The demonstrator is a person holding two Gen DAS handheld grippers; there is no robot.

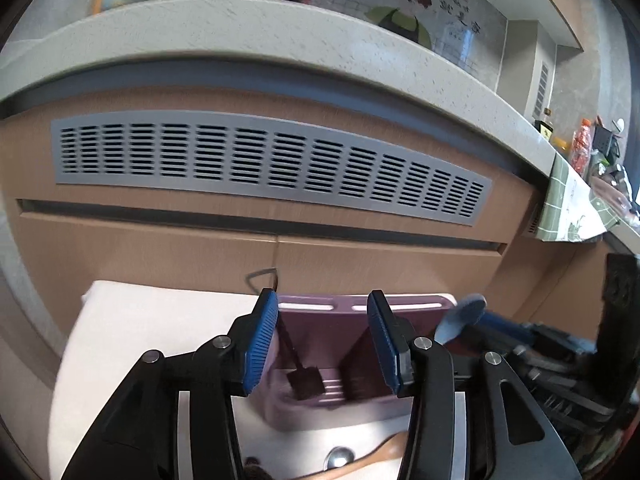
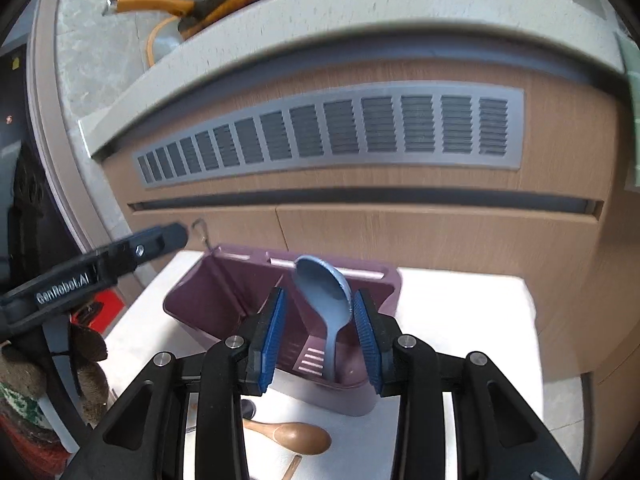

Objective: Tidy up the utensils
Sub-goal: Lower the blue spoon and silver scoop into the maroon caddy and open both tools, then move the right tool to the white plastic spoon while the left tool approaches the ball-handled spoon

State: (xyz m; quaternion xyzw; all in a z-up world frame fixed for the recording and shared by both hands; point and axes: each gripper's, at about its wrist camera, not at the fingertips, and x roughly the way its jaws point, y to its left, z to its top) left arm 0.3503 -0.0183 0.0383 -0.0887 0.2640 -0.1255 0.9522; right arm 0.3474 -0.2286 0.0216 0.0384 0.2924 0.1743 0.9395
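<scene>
We see a mauve utensil holder (image 2: 248, 300) standing on a white surface (image 2: 460, 308) against a wooden cabinet front, with a blue spoon (image 2: 326, 292) upright in its right compartment, bowl up. Our right gripper (image 2: 320, 336) hangs released, its blue pads on either side of the spoon without touching it. Our left gripper (image 1: 322, 344) is also spread wide and empty above the holder, and a wooden spoon (image 2: 296, 436) lies on the surface just in front.

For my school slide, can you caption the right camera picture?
Open right gripper behind a blue spoon standing in the purple utensil holder; a wooden spoon waits.
</scene>
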